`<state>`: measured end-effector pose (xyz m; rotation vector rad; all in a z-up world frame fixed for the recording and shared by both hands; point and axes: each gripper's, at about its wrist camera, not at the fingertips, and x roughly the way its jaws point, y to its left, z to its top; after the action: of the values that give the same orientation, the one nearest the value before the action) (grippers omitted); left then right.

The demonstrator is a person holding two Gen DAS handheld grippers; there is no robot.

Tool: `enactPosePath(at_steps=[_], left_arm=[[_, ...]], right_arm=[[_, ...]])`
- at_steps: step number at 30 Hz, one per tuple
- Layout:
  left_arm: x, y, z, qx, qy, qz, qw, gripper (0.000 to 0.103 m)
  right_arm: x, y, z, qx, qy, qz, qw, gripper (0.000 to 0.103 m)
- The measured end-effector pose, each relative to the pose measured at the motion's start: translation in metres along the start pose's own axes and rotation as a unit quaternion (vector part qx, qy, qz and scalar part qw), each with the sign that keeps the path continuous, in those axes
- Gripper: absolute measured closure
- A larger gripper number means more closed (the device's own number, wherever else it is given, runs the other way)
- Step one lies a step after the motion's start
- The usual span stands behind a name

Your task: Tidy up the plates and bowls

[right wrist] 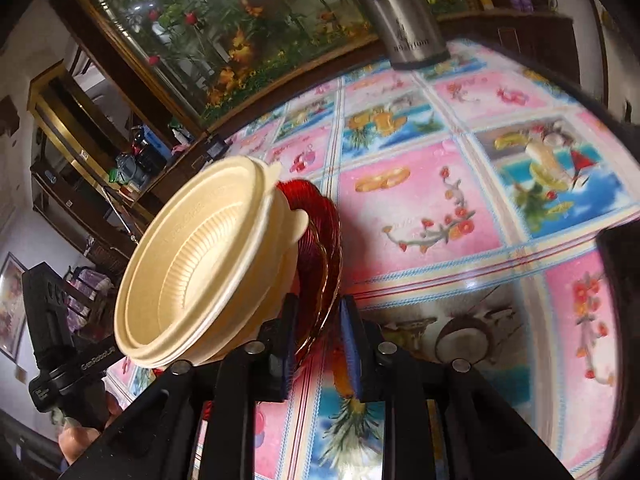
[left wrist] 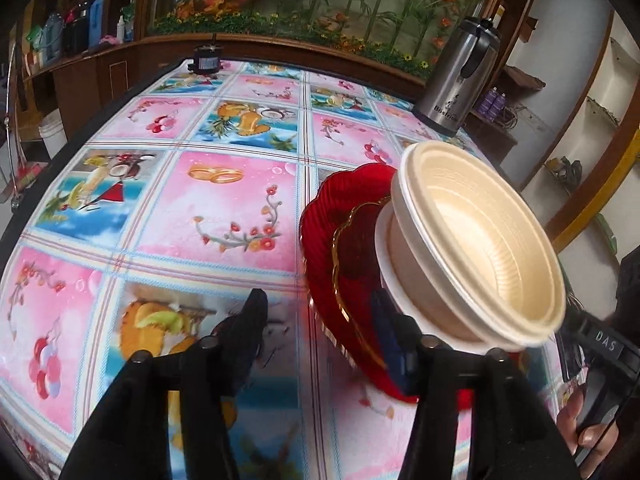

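Left hand-held gripper (left wrist: 320,320) spread wide — right hand-held gripper (right wrist: 318,324) pinched narrow

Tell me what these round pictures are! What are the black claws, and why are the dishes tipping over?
There is no robot here. A person holds a two-finger grabber in each hand, and each grabber has a little camera looking along its fingers. The wide lens bends the picture round. One picture is from the left gripper, whose fingers stand open above the table with its flowery cloth. The other is from the right gripper, which pinches the rim of the red plates. The cream bowls sit nested on those plates, and the whole stack is tilted steeply. A steel flask stands at the far side of the table.
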<state>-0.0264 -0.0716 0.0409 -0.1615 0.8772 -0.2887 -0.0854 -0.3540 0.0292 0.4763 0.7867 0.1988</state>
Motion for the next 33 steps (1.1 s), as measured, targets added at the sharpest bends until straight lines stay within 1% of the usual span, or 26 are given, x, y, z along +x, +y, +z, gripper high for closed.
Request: enactPosePath(at_steps=[2, 3, 4, 5, 7, 8, 9, 11, 13, 16, 17, 18, 20, 23, 24, 25, 28, 31, 33], left_arm=[[-0.008, 0.001, -0.005, 0.002, -0.005, -0.004, 1.0, 0.05], [-0.016, 0.003, -0.01, 0.002, -0.011, -0.008, 0.9999, 0.048], [-0.02, 0.003, -0.013, 0.003, -0.015, -0.01, 0.9998, 0.044], [-0.026, 0.003, -0.018, 0.006, -0.021, -0.012, 0.9997, 0.042], [-0.037, 0.0, -0.029, 0.019, -0.042, -0.006, 0.9989, 0.036], [-0.039, -0.002, -0.032, 0.026, -0.047, -0.002, 0.9985, 0.034], [-0.043, -0.006, -0.038, 0.037, -0.057, 0.001, 0.9977, 0.032], [-0.049, -0.015, -0.046, 0.061, -0.074, 0.005, 0.9954, 0.028], [-0.054, -0.024, -0.055, 0.084, -0.096, 0.013, 0.9917, 0.015], [-0.056, -0.035, -0.064, 0.107, -0.125, 0.019, 0.9863, 0.009], [-0.055, -0.037, -0.064, 0.109, -0.127, 0.021, 0.9857, 0.007], [-0.054, -0.04, -0.065, 0.112, -0.128, 0.027, 0.985, 0.004], [-0.05, -0.042, -0.063, 0.115, -0.126, 0.036, 0.9847, 0.003], [-0.051, -0.044, -0.06, 0.114, -0.131, 0.065, 0.9827, 0.002], [-0.05, -0.043, -0.059, 0.111, -0.132, 0.069, 0.9825, 0.002], [-0.05, -0.043, -0.058, 0.11, -0.134, 0.067, 0.9826, 0.002], [-0.052, -0.043, -0.059, 0.111, -0.142, 0.07, 0.9812, 0.0], [-0.051, -0.047, -0.059, 0.123, -0.148, 0.078, 0.9783, 0.0], [-0.051, -0.05, -0.059, 0.13, -0.148, 0.075, 0.9775, 0.0]], right_arm=[[-0.012, 0.0, -0.004, -0.004, -0.012, -0.004, 1.0, 0.065], [-0.016, 0.0, -0.006, -0.007, -0.016, -0.009, 1.0, 0.064], [-0.023, 0.0, -0.011, -0.01, -0.022, -0.015, 1.0, 0.063], [-0.026, 0.0, -0.013, -0.01, -0.025, -0.018, 0.999, 0.063], [-0.034, -0.002, -0.021, -0.008, -0.032, -0.02, 0.999, 0.062], [-0.037, -0.002, -0.024, -0.01, -0.036, -0.021, 0.999, 0.062], [-0.039, -0.001, -0.028, -0.013, -0.039, -0.023, 0.999, 0.061], [-0.04, 0.001, -0.034, -0.017, -0.044, -0.028, 0.998, 0.056], [-0.042, 0.005, -0.038, -0.025, -0.048, -0.031, 0.998, 0.056], [-0.049, 0.012, -0.043, -0.042, -0.073, -0.045, 0.995, 0.049], [-0.053, 0.016, -0.045, -0.052, -0.087, -0.053, 0.993, 0.044], [-0.056, 0.02, -0.046, -0.062, -0.099, -0.058, 0.991, 0.041], [-0.062, 0.028, -0.05, -0.081, -0.123, -0.065, 0.987, 0.03], [-0.068, 0.041, -0.057, -0.116, -0.148, -0.076, 0.979, 0.024], [-0.069, 0.044, -0.057, -0.125, -0.152, -0.075, 0.978, 0.022], [-0.069, 0.046, -0.058, -0.131, -0.153, -0.074, 0.977, 0.017], [-0.071, 0.047, -0.06, -0.139, -0.158, -0.066, 0.975, 0.015], [-0.068, 0.049, -0.058, -0.142, -0.151, -0.065, 0.976, 0.014], [-0.065, 0.05, -0.057, -0.145, -0.142, -0.066, 0.977, 0.013]])
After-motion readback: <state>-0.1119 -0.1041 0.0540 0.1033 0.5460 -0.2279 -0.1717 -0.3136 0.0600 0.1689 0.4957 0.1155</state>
